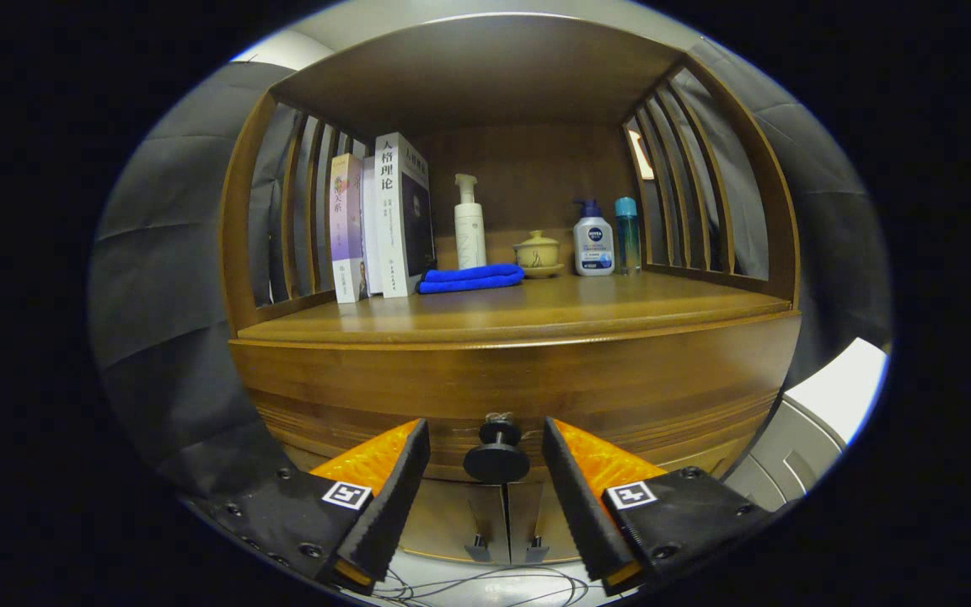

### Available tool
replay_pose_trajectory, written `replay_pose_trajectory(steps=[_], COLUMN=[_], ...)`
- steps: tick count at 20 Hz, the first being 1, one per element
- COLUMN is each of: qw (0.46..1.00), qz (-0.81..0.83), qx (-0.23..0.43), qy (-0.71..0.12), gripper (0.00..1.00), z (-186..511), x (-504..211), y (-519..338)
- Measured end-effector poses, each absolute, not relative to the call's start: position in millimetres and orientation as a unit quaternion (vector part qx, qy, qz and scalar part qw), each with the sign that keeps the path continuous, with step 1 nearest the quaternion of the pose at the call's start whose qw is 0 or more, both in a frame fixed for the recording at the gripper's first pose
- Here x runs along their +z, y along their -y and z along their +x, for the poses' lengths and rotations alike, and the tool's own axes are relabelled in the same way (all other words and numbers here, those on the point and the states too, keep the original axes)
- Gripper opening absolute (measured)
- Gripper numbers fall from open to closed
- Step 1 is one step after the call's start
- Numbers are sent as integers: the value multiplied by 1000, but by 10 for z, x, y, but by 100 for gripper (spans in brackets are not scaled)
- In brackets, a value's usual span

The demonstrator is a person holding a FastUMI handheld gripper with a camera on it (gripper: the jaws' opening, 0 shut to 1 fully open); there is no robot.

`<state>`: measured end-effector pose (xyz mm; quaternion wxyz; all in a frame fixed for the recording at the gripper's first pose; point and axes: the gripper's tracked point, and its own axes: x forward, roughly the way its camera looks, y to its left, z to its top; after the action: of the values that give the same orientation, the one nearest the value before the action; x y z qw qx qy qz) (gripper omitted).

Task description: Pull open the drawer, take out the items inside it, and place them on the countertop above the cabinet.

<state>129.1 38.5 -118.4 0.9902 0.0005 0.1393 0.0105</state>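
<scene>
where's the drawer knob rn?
Gripper view: the drawer knob sits between the open claw's fingers, untouched, on the drawer front under the countertop.

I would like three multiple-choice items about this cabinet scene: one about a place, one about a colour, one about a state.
1. Where is the drawer knob?
A. between the gripper fingers
B. on the countertop
C. beside the books

2. What colour is the folded cloth on the countertop?
A. red
B. blue
C. white

3. How is the drawer?
A. pulled fully out
B. removed
C. closed

Answers:
1 A, a finger stands on each side of the knob without touching it.
2 B, plainly blue.
3 C, its front sits flush with the cabinet.
</scene>
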Motion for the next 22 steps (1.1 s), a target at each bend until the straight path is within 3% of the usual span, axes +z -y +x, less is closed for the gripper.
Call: replay_pose_trajectory(steps=[2, 14, 22], qw=[989, 984, 985], qz=[1, -12, -5], qx=[12, 10, 10], qy=[-150, -177, -171], gripper=[83, 34, 35], z=[1301, 1377, 1177], x=[-1260, -1414, -1411], y=[-391, -303, -295])
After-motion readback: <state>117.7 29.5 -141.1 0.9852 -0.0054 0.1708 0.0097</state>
